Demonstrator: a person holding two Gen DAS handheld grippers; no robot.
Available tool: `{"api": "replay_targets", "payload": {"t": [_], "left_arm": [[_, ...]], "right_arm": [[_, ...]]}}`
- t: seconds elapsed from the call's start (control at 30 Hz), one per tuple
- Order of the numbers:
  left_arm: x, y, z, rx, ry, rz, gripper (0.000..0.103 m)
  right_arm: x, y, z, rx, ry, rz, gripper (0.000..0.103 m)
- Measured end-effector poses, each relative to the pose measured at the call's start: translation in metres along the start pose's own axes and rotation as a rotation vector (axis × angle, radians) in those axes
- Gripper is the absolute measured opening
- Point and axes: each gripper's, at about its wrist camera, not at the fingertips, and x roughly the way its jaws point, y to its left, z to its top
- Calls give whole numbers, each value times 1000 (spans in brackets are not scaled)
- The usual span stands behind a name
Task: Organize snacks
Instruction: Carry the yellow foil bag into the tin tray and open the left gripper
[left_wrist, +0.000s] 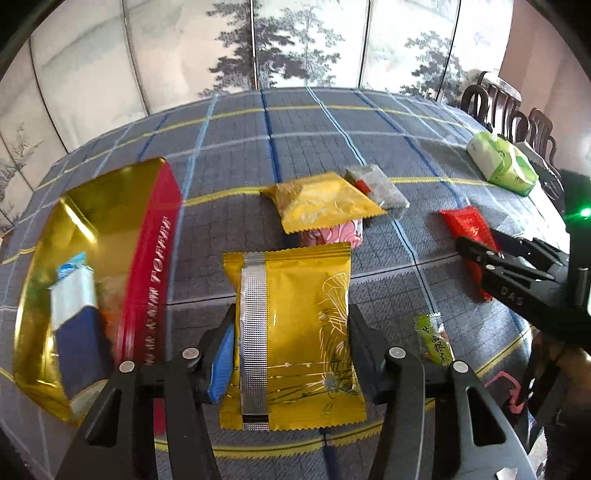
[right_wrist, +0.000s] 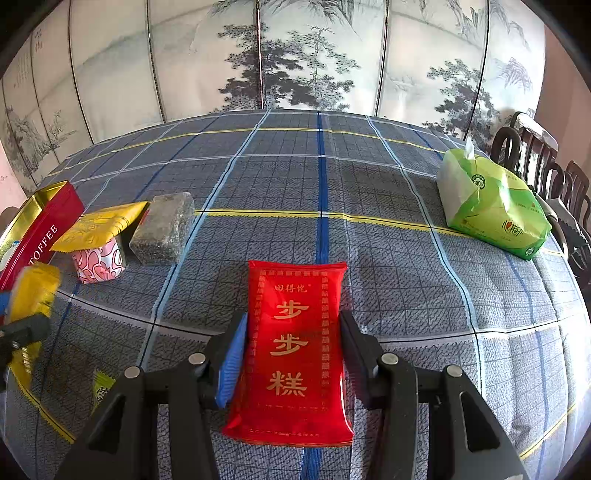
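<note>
A: Behind the table a folding screen (right_wrist: 295, 66) painted with ink pines is standing, and dark wooden chairs (right_wrist: 535, 162) are showing at the 2 o'clock edge. A quilted blue-grey plaid cloth (right_wrist: 369, 192) is covering the whole surface.

B: Which step is in hand?

A: Pick-and-load, by my reading. The left gripper (left_wrist: 291, 350) is clamping its pads on both long edges of a gold snack packet (left_wrist: 295, 332), jaws partly closed around it; the packet appears raised off the cloth. The right gripper (right_wrist: 293, 354) is closing its pads against both sides of a red cake packet (right_wrist: 299, 350), whose lower end looks to be lying on the cloth.

B: Destination?

A: Probably the open red toffee tin (left_wrist: 110, 258), sitting at 9 o'clock in the left wrist view, already holding a blue-and-white packet (left_wrist: 74, 295).

B: Next move requirement?

A: Swing the gold packet toward 9 o'clock, clear the tin's red wall, then release inside. Thin foil may slip or crumple, so grip pressure should stay even.

B: Remaining items?

A: A second yellow packet (right_wrist: 99, 225) is resting on a pink patterned one (right_wrist: 98, 264), a grey block (right_wrist: 162, 232) is lying just beside them, and a small green sachet (left_wrist: 432, 339) is lying near the left gripper. A green tissue pack (right_wrist: 491, 214) is sitting well apart at 2 o'clock.
</note>
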Motion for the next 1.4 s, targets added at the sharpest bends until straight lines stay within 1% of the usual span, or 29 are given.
{"api": "replay_targets", "payload": {"t": [0.17, 0.3, 0.43, 0.57, 0.67, 0.83, 0.97, 1.1, 1.27, 1.4], "left_arm": [[-21, 10, 3, -9, -43, 18, 50], [-36, 25, 6, -53, -63, 16, 50], [-47, 41, 9, -79, -81, 41, 50], [-54, 64, 7, -107, -80, 61, 50], [-60, 83, 6, -128, -84, 93, 50], [-67, 120, 4, -197, -84, 124, 50], [-68, 150, 2, -227, -74, 158, 50], [-61, 174, -2, -255, -41, 185, 50], [-48, 192, -13, -274, 4, 212, 50], [-41, 200, -20, -299, 22, 216, 50]], "right_arm": [[0, 0, 0, 0, 0, 0, 50], [0, 1, 0, 0, 0, 0, 50], [0, 0, 0, 0, 0, -1, 50], [0, 0, 0, 0, 0, -1, 50], [0, 0, 0, -1, 0, -2, 50], [0, 1, 0, 0, 0, -1, 50], [0, 1, 0, -1, 0, -2, 50], [0, 1, 0, -1, 0, -2, 50], [0, 0, 1, 0, 1, -4, 50], [0, 0, 1, 0, 1, -5, 50]]}}
